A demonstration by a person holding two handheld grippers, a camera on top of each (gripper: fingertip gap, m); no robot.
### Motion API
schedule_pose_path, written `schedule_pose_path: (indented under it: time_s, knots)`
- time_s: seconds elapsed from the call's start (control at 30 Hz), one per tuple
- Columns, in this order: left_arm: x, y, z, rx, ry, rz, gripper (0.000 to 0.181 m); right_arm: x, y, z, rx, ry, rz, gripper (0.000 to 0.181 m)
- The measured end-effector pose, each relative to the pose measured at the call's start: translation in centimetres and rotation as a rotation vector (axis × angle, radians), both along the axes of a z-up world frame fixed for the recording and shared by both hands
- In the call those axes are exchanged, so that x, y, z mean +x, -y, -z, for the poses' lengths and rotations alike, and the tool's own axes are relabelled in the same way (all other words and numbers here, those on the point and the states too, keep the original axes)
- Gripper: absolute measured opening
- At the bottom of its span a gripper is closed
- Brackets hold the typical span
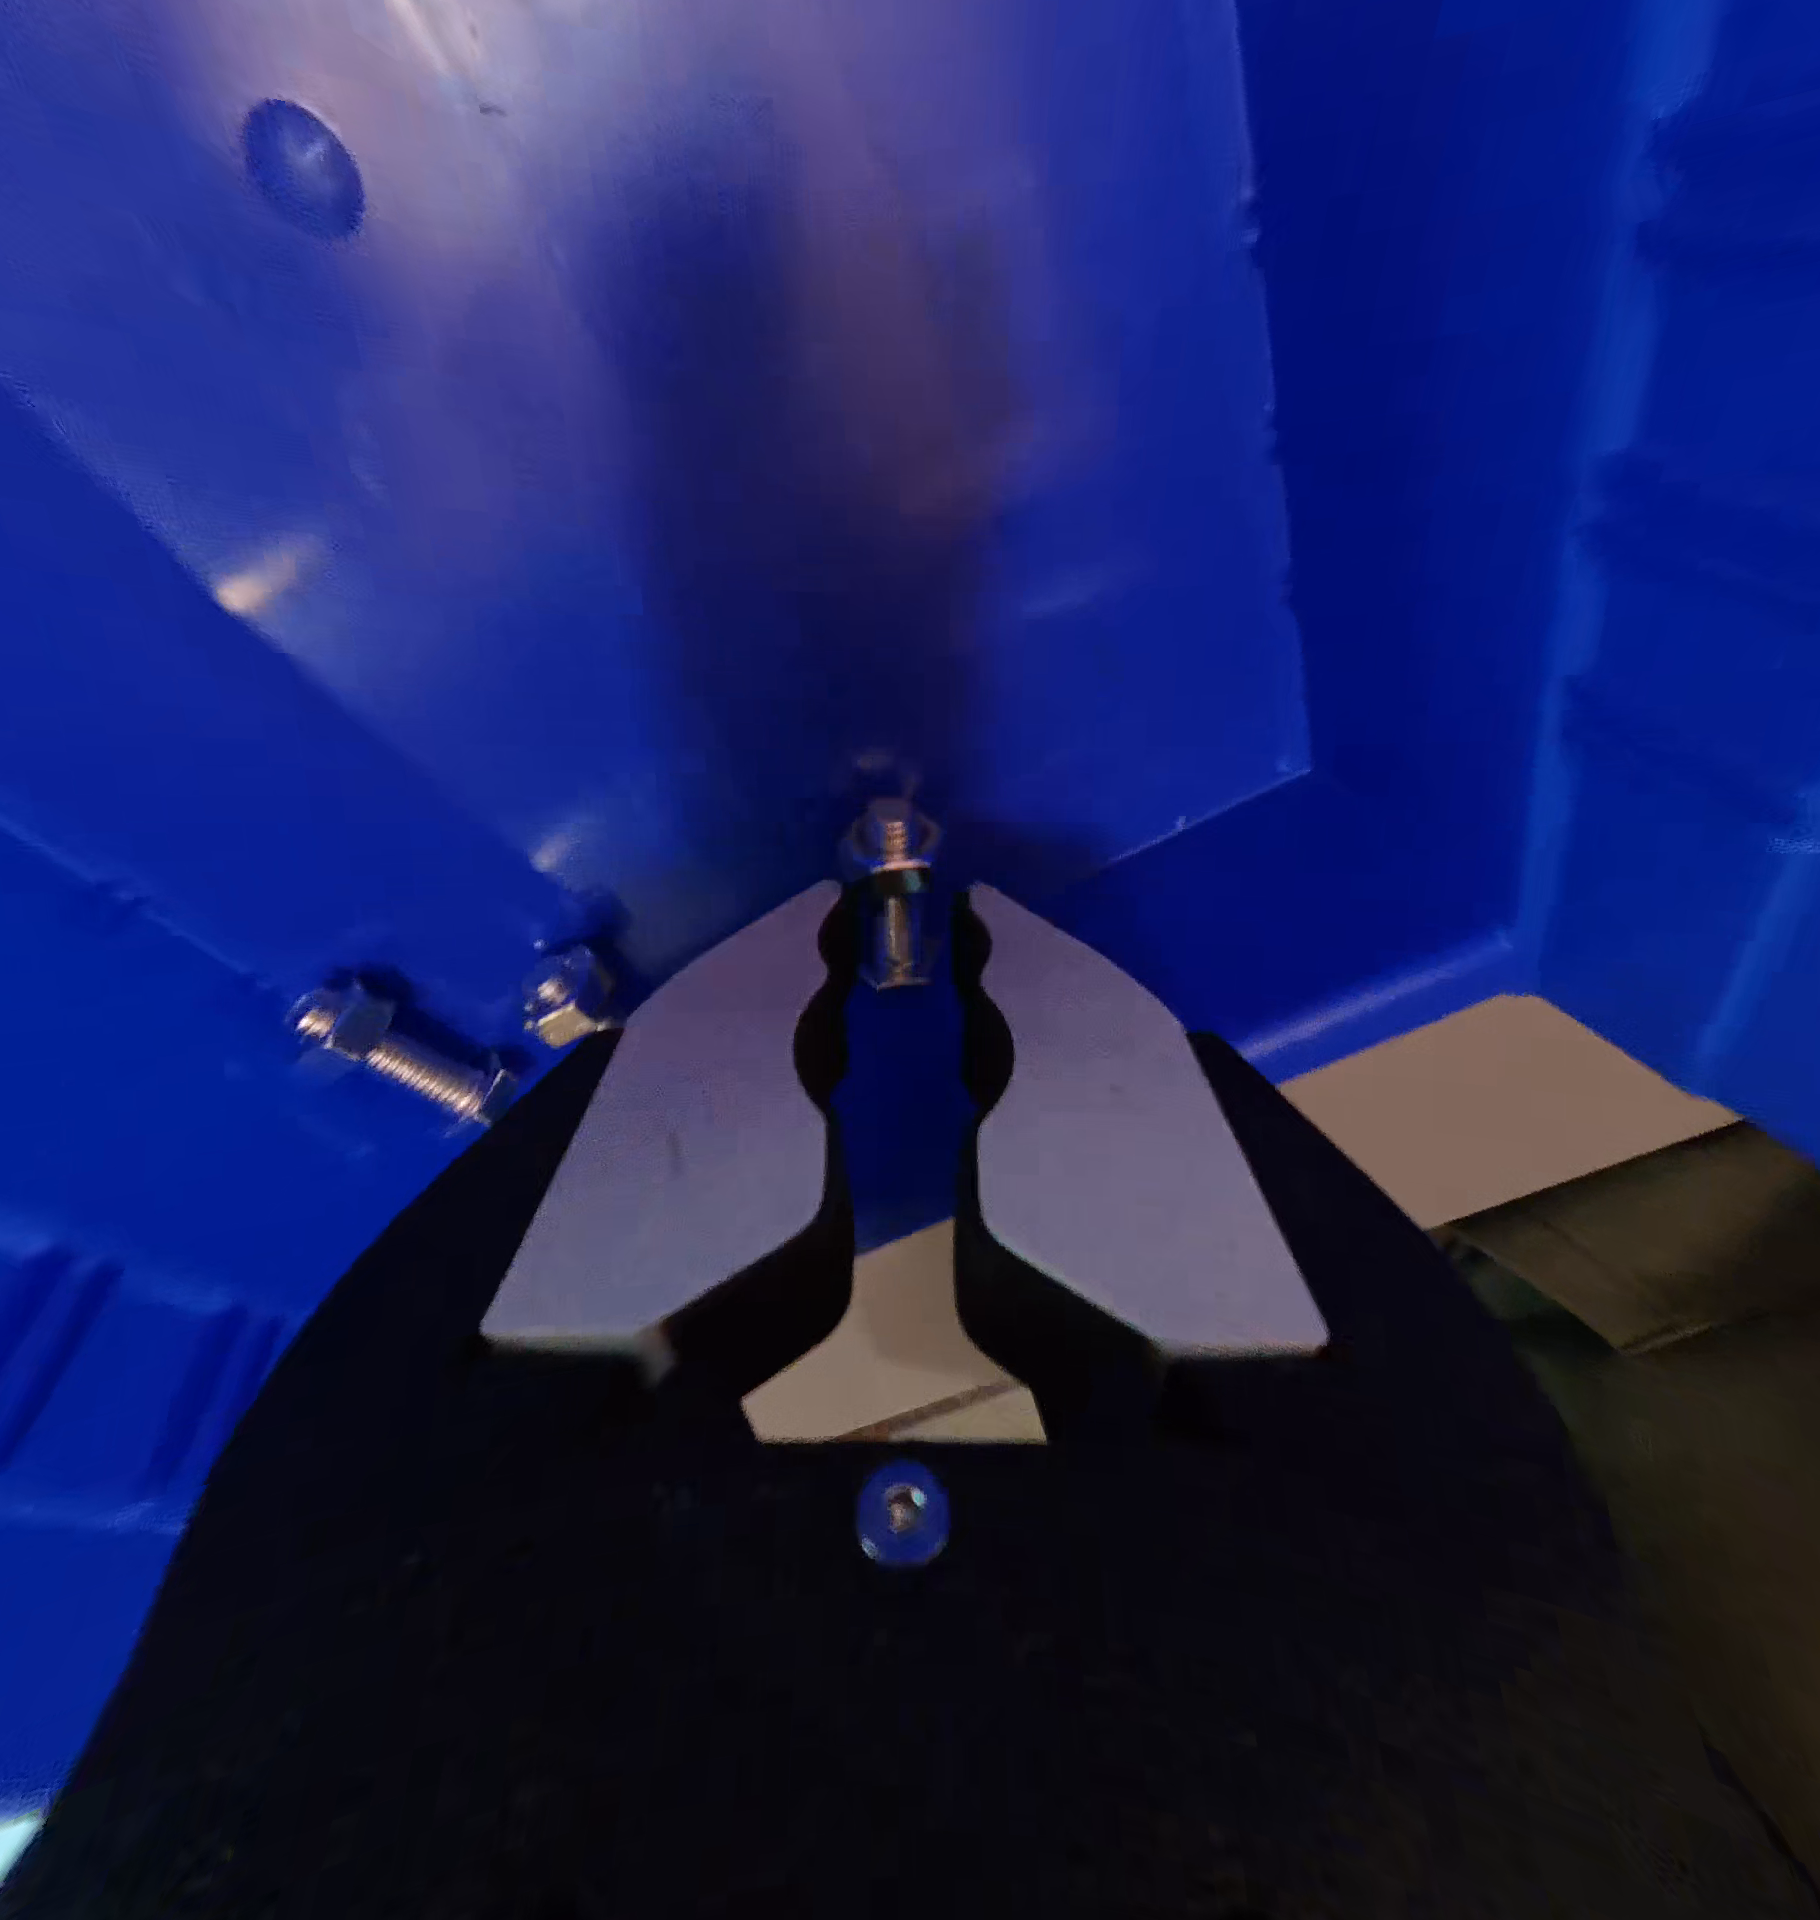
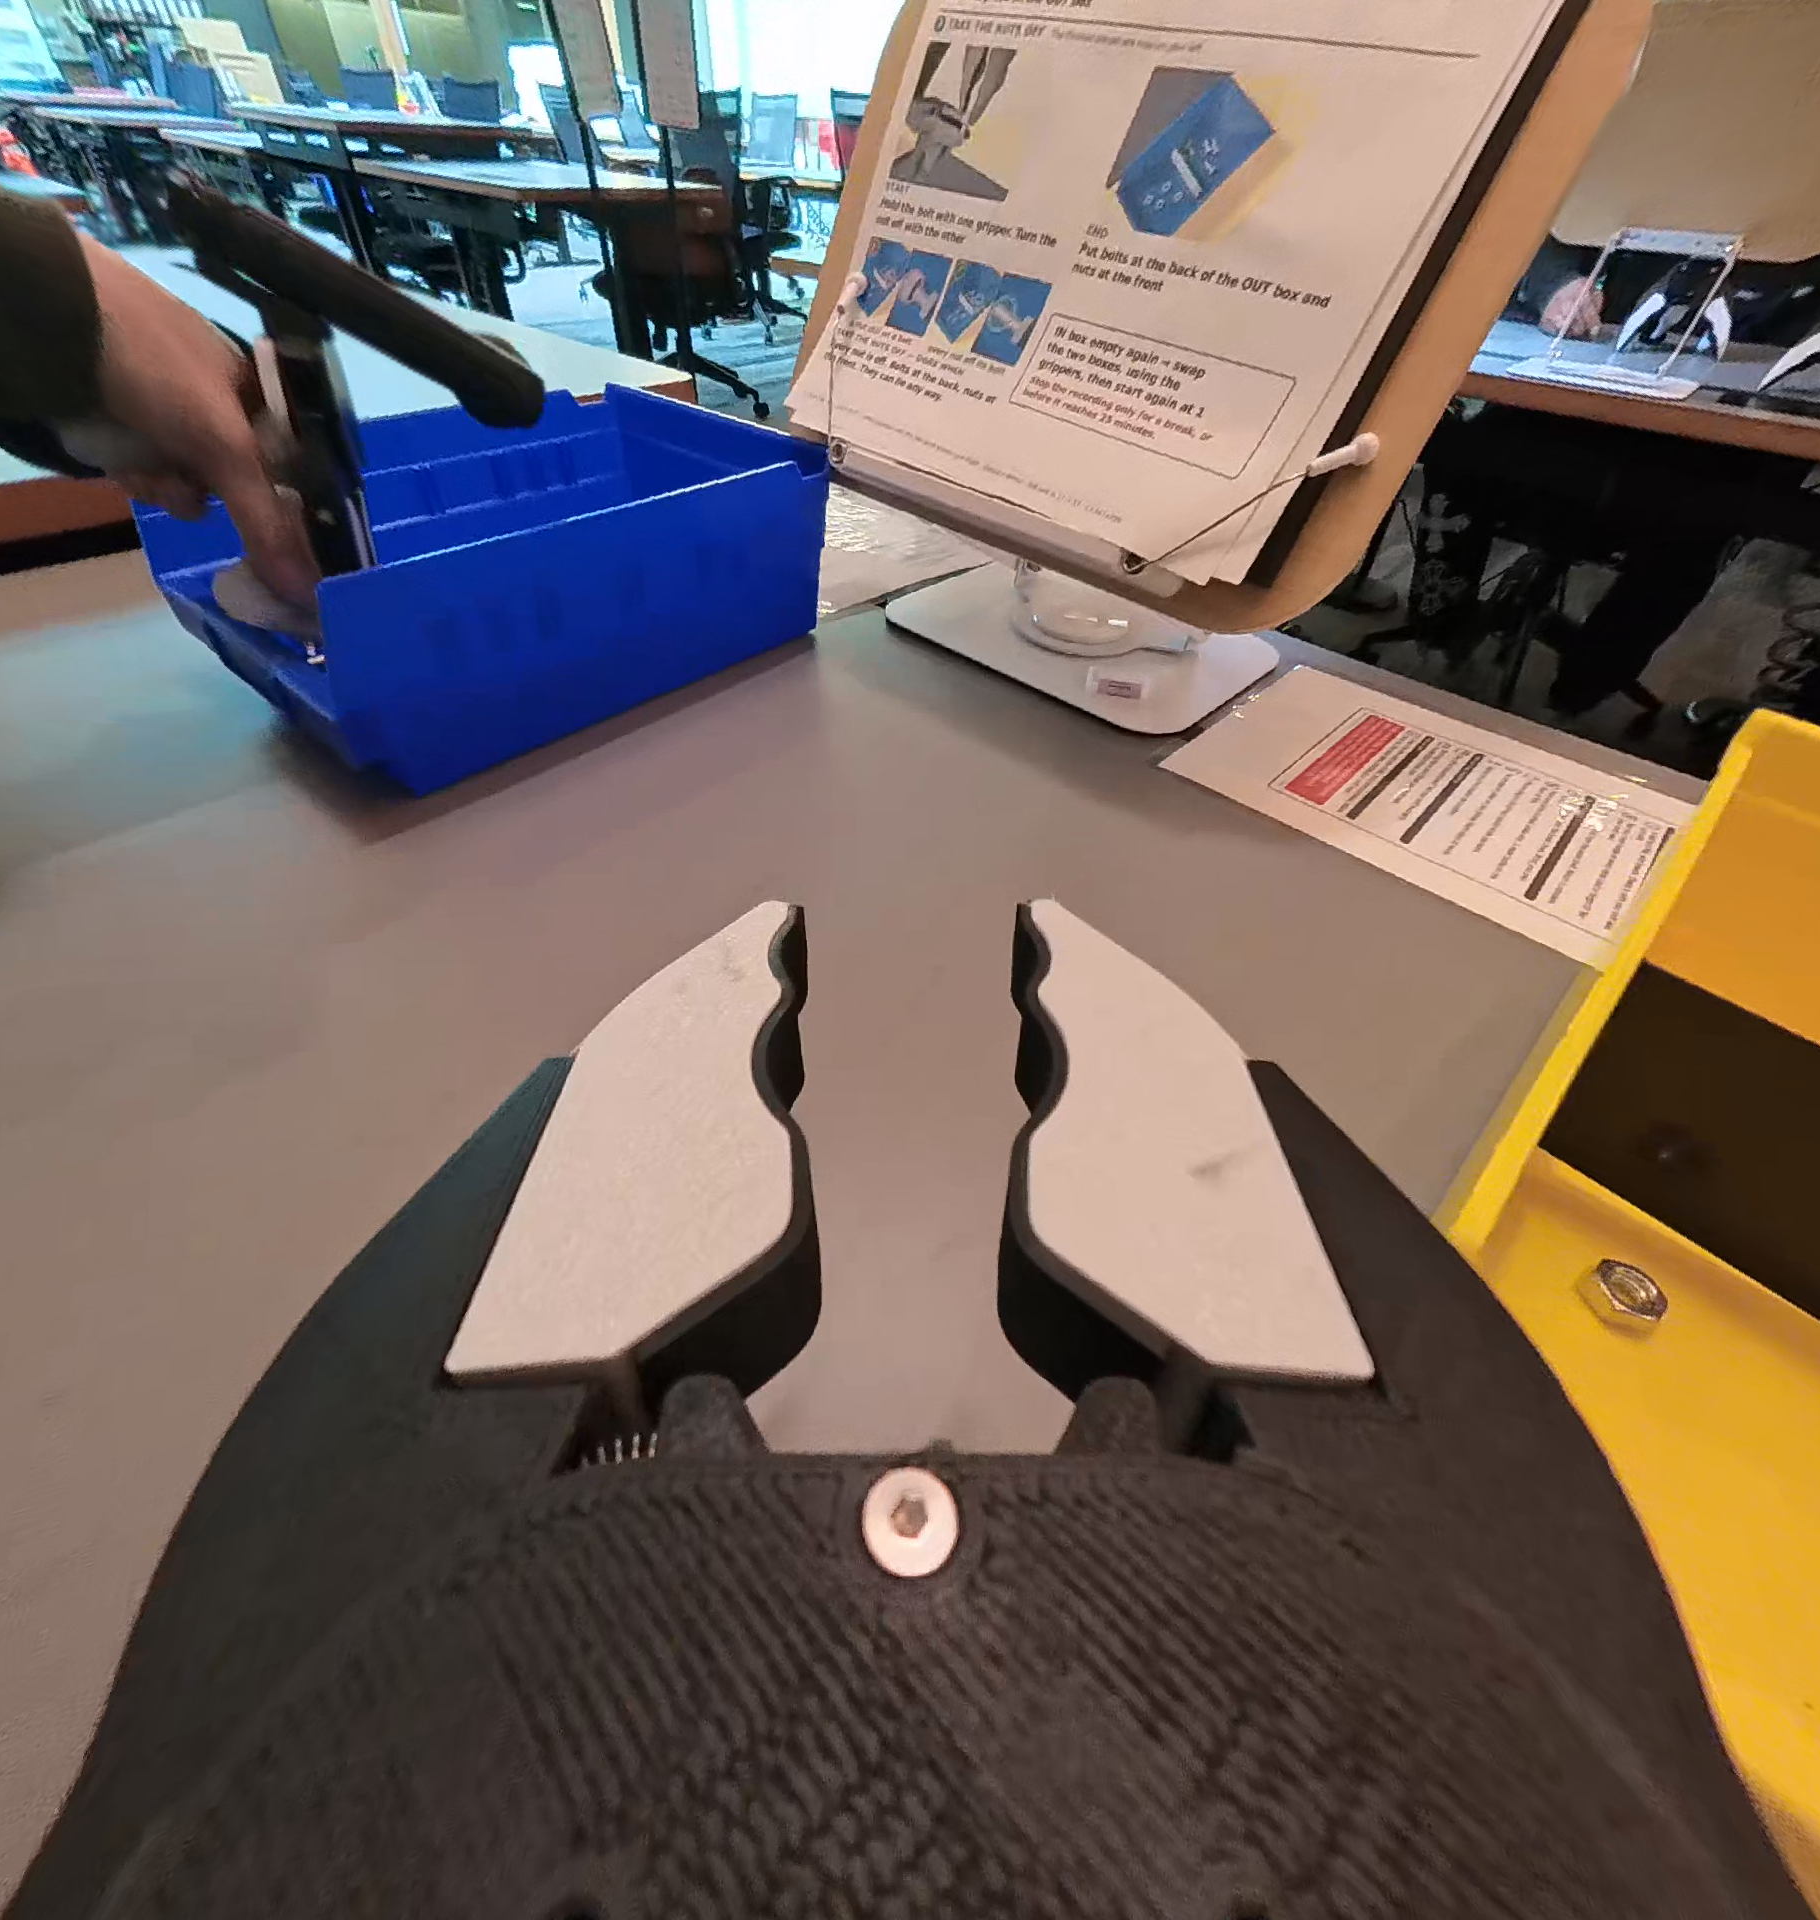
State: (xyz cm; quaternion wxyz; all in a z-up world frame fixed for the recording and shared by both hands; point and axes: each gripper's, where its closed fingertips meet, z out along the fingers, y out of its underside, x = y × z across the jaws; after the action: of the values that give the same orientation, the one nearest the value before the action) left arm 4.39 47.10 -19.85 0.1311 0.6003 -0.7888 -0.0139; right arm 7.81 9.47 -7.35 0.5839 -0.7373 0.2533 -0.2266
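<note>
Fingers of left gripper (image 1: 893,904) are sitting spread inside the blue bin (image 1: 573,468), w/ a small bolt (image 1: 890,914) lying lengthwise in the gap betw. the tips. Bolt is carrying a nut near its far end; whether the pads are touching it I cannot tell, a sliver of gap is showing on each side. Just left of the left finger, a second bolt w/ nut (image 1: 563,997) is lying on the bin floor, partly hidden by the finger. Further left, a longer bolt (image 1: 397,1049) w/ nut threaded on is lying at an angle, apart from the gripper. Bin walls are rising all round; grey table is showing at lower right past the bin edge.

Right gripper (image 2: 911,925) is hovering over the grey table (image 2: 573,883), fingers spread wide, nothing betw. them. Yellow bin (image 2: 1716,1507) is sitting just right of it, w/ one loose nut (image 2: 1621,1291) lying on its floor. Ahead-left, well apart, the blue bin (image 2: 573,644) is standing on the table, w/ a person's hand (image 2: 158,416) holding the left gripper (image 2: 314,582) tip-down inside it. Ahead-right, a tilted stand w/ printed sheets (image 2: 1145,260) is standing on a white base; a laminated sheet (image 2: 1436,810) is lying flat betw. that base and the yellow bin.
</note>
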Motion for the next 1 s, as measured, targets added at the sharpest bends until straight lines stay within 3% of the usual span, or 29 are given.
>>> schedule_pose_path:
  time_s: [0.03, 0.13, 0.27, 0.4, 0.53, 0.63, 0.83, 1.0]
  knots:
    - [-0.1, 0.0, 0.3, 0.002, -0.025, -0.010, 0.018, -0.1, 0.0, 0.0, 0.010, -0.006, -0.002, 0.038]
    - [0.1, 0.1, 0.5, -0.002, -0.034, 0.025, 0.017, -0.1, -0.2, -0.2, 0.035, -0.014, -0.006, 0.037]
    - [1.5, 0.6, -0.2, -0.048, 0.131, 0.120, 0.013, -0.5, -0.9, -0.4, 0.027, 0.001, -0.019, 0.036]
    - [3.4, 2.3, -5.5, -0.187, 0.435, 0.097, 0.010, -1.2, -2.2, -1.1, 0.043, 0.009, -0.058, 0.035]
    - [2.7, 7.0, -13.3, -0.447, 0.715, 0.175, 0.009, -2.5, -5.0, -2.9, 0.107, 0.053, -0.146, 0.029]
    - [0.0, 11.7, -17.1, -0.583, 0.841, 0.336, 0.009, -4.4, -8.5, -5.0, 0.182, 0.087, -0.292, 0.027]
    - [-6.3, 20.6, -19.3, -0.824, 0.897, 0.655, 0.009, -9.9, -14.4, -8.4, 0.282, 0.158, -0.683, 0.029]
    - [-8.2, 23.0, -19.2, -0.889, 0.905, 0.764, 0.009, -11.6, -15.6, -8.8, 0.284, 0.165, -0.752, 0.024]
